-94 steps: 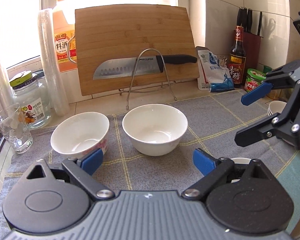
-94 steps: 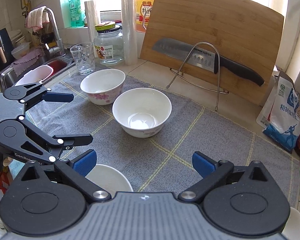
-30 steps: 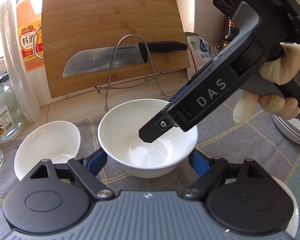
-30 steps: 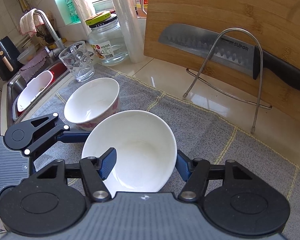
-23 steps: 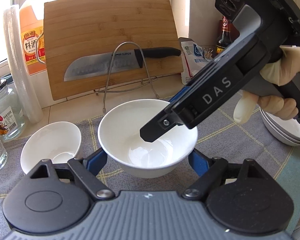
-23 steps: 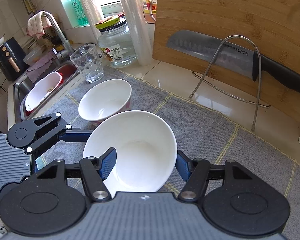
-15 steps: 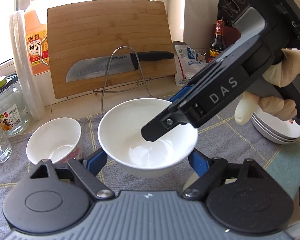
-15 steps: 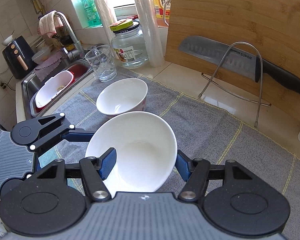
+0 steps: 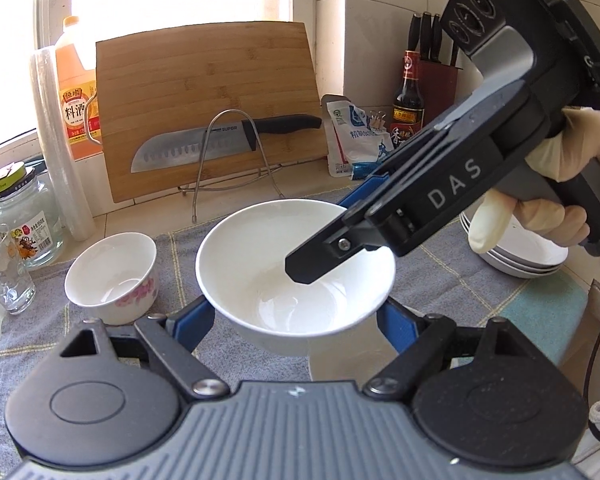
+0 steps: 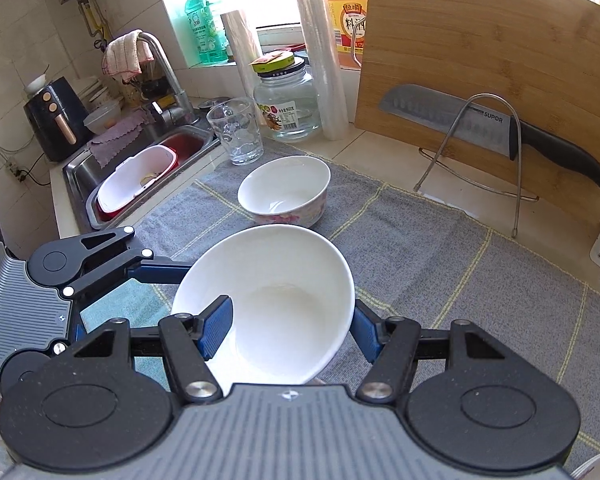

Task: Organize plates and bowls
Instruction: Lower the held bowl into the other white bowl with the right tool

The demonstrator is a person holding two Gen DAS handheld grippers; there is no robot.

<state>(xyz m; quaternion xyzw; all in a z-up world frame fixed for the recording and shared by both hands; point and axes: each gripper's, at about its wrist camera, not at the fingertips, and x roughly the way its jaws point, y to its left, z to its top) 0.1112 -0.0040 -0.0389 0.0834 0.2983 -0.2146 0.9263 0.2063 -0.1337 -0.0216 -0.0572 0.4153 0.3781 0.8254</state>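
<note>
A plain white bowl (image 9: pixel 296 280) (image 10: pixel 276 304) is lifted above the grey cloth. My left gripper (image 9: pixel 296 320) spans it, fingers against its sides. My right gripper (image 10: pixel 288 324) grips it too, one finger inside the rim, one outside; in the left wrist view its black finger (image 9: pixel 324 256) reaches into the bowl. A second white bowl with pink flowers (image 9: pixel 112 276) (image 10: pixel 284 192) sits on the cloth to the left. A stack of white plates (image 9: pixel 516 256) lies at the right, behind the right hand.
A bamboo cutting board (image 9: pixel 208 120) with a knife (image 9: pixel 224 144) on a wire stand lines the back. A glass (image 9: pixel 4 276), jar (image 9: pixel 24 220) and bottles stand at the left. A sink (image 10: pixel 140 168) with a white tub lies beyond the cloth's left edge.
Both grippers closed in on the plain bowl and have lifted it off the cloth; it now hangs higher and nearer, with the flowered bowl left behind on the cloth.
</note>
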